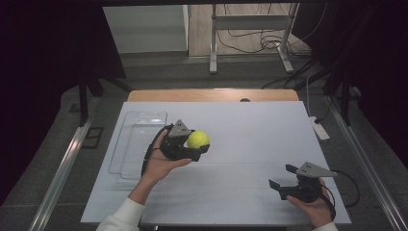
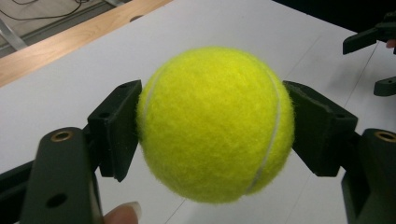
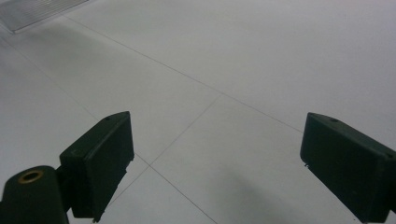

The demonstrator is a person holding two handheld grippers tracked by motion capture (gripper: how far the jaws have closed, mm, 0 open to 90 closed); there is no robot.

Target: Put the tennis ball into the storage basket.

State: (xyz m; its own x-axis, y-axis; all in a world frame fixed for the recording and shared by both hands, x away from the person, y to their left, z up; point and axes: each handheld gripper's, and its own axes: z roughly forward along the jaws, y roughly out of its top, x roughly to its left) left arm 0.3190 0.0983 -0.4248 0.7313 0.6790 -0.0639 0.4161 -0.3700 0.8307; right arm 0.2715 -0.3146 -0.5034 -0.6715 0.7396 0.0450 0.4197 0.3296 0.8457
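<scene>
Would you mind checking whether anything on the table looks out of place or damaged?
Nothing stands out. The tennis ball sits squarely clamped in the left tool, looking intact, the clear tray lies flat at the table's left, and the right tool is open over bare surface.

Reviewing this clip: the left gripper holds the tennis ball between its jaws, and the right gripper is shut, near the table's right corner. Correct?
Not quite. The right gripper is open, its jaws wide apart over bare table in the right gripper view. The left gripper does hold the tennis ball.
</scene>
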